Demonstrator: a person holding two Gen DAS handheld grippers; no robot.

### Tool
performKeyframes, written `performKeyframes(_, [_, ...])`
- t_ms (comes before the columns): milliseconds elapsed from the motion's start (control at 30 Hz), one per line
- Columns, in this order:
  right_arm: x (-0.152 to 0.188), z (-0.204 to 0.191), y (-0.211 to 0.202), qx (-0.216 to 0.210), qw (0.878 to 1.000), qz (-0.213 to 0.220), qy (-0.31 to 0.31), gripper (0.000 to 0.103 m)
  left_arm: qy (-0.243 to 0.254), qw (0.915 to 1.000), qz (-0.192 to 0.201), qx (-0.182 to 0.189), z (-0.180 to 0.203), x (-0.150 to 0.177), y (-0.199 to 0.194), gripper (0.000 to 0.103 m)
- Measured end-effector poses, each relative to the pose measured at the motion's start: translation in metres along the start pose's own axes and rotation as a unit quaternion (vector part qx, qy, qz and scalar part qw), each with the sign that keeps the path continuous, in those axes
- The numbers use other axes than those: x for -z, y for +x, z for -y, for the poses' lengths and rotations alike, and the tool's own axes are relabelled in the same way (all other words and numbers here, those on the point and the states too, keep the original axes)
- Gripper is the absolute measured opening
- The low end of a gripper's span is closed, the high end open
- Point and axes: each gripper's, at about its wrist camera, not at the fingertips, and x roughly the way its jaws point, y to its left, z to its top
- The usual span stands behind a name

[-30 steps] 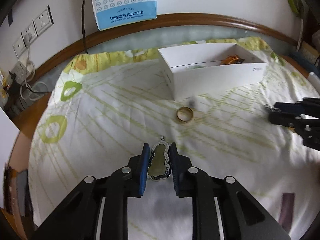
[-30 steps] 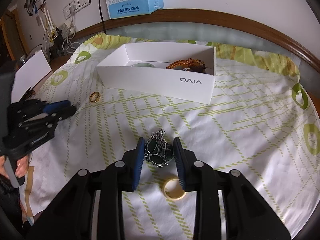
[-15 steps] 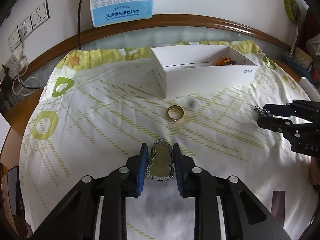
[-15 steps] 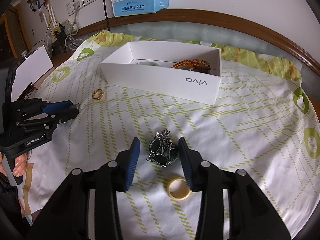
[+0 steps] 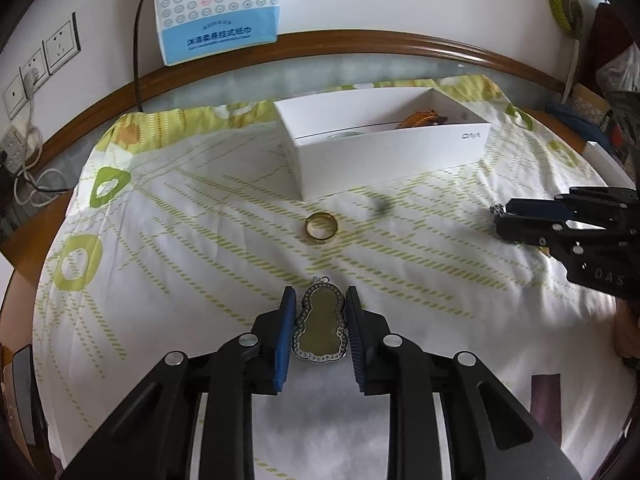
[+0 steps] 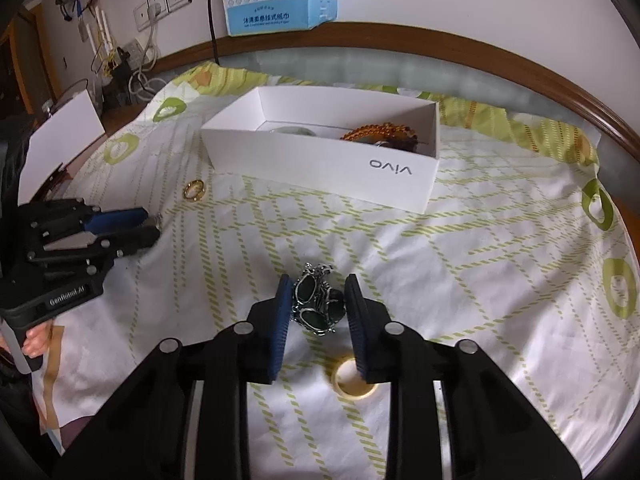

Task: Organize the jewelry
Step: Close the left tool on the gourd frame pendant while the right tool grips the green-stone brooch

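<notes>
Widening around their pieces, the left gripper (image 5: pixel 319 322) is straddling the gourd pendant (image 5: pixel 320 327) and the right gripper (image 6: pixel 317 309) the dark-stoned bracelet (image 6: pixel 319 305), jaws narrowly apart, neither pinching now, both pieces lying near of the white box (image 6: pixel 320 160), so regrasping seems needed.

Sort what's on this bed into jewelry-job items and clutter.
Job: gourd pendant between the left gripper fingers; dark-stone piece between the right gripper fingers; gold ring; white box.

Clutter: tape roll; tissue pack; wall sockets.
</notes>
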Motion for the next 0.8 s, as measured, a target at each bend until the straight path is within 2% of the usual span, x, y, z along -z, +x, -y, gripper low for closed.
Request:
performKeyframes(167, [-0.001,0.005,-0.004,-0.005,1.000,0.012,0.014,0.024,-0.012,0.9999,0.006,0.006,-0.004,0.000,-0.002,0.025])
performKeyframes(433, [-0.006,0.027,-0.029,-0.032,0.994,0.072,0.072,0.024,-0.022,0.9994,0.028,0.004,-0.006,0.001,-0.010,0.025])
performKeyframes(567, [-0.007,0.038,-0.029,-0.030,0.992,0.072,0.099,0.024,-0.027,0.9991,0.032,0.003,-0.008,0.001,-0.011,0.025])
performKeyframes(733, [-0.007,0.035,-0.026,-0.020,0.993,0.066,0.092,0.024,-0.029,0.9991,0.031,0.001,-0.007,0.001,-0.011,0.025])
performKeyframes(800, [-0.007,0.034,-0.025,-0.016,0.994,0.065,0.089,0.020,-0.030,0.9991,0.030,-0.001,-0.007,0.001,-0.010,0.025])
